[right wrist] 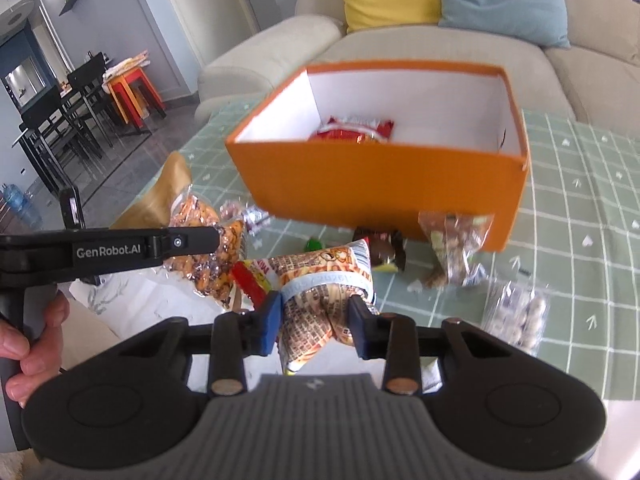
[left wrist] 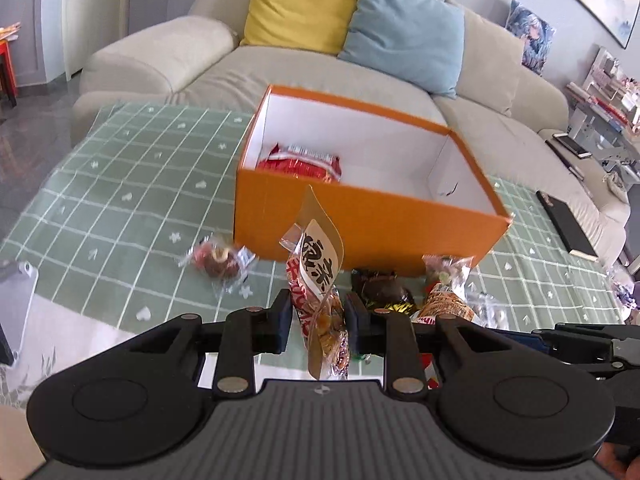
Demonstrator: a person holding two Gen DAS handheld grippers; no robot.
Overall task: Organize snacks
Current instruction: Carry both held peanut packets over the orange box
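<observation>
An orange box (left wrist: pixel 360 216) (right wrist: pixel 384 192) with a white inside stands on the green checked tablecloth and holds a red snack packet (left wrist: pixel 300 164) (right wrist: pixel 352 130). My left gripper (left wrist: pixel 318 322) is shut on a clear bag of orange-brown snacks with a tan label (left wrist: pixel 320 264), lifted off the table in front of the box. In the right wrist view that same bag (right wrist: pixel 204 240) hangs at the left, under the left gripper's arm. My right gripper (right wrist: pixel 314 320) is shut on a printed snack packet (right wrist: pixel 320 280), also raised before the box.
Loose snacks lie by the box's front: a dark round one (left wrist: pixel 218 260), a chocolate-coloured one (left wrist: pixel 380 290) (right wrist: pixel 384 252), a nut bag (right wrist: pixel 456 248) and a bag of pale balls (right wrist: pixel 516 316). A beige sofa (left wrist: pixel 168 60) with yellow and blue cushions is behind. A hand (right wrist: pixel 24 344) grips the left handle.
</observation>
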